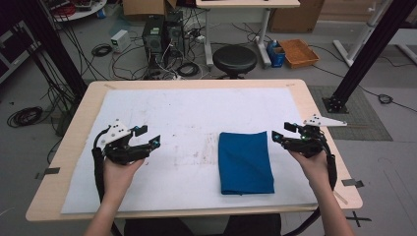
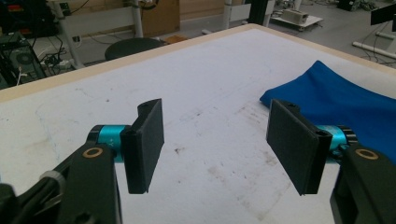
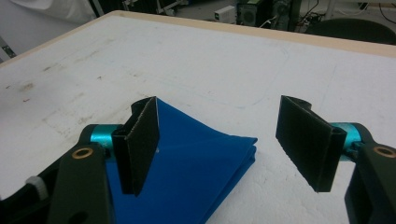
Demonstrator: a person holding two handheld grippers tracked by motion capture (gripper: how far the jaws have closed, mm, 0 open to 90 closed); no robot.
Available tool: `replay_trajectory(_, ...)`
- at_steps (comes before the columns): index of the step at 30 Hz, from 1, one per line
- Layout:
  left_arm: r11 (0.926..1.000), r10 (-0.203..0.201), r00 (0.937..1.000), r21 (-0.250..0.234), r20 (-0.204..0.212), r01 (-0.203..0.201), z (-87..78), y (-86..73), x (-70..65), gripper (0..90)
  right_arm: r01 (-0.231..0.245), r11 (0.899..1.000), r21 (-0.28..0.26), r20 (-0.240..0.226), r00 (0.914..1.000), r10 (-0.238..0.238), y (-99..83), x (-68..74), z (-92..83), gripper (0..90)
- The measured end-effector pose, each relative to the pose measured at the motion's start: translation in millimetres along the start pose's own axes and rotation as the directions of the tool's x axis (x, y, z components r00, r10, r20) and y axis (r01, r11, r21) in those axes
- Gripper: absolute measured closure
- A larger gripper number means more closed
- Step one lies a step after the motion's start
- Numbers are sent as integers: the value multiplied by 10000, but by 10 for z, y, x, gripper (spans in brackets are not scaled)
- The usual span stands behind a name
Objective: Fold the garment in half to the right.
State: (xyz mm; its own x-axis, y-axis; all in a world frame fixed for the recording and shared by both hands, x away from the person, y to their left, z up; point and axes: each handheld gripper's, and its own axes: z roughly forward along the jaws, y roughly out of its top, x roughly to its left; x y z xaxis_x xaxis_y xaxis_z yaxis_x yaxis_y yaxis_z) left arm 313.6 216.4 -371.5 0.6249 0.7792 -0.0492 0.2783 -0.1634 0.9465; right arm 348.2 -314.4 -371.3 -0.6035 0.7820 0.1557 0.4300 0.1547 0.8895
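While both hands rest over the near part of the white-covered wooden table (image 1: 196, 105), a folded blue cloth rectangle (image 1: 245, 162) lies flat on the sheet, right of the middle and close to the near edge, its short sides facing the near and far edges. The left gripper (image 1: 147, 135) hovers toward the table's left edge, well apart from the cloth, jaws spread wide with nothing between them. The right gripper (image 1: 283, 133) sits just beside the cloth's far right corner, near the right edge, jaws likewise apart and empty; in the right gripper view the cloth's folded corner (image 3: 196, 163) lies below them.
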Motion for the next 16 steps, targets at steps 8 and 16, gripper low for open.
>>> replay_trajectory(8,10000,21,10000,91,45,-22,7,-9,-8,369,-36,10000,32,22,10000,36,-1,-2,15,301)
replay_trajectory(16,9995,0,10000,303,84,-2,15,-34,0,369,-146,9999,77,24,9999,145,-7,-57,23,294)
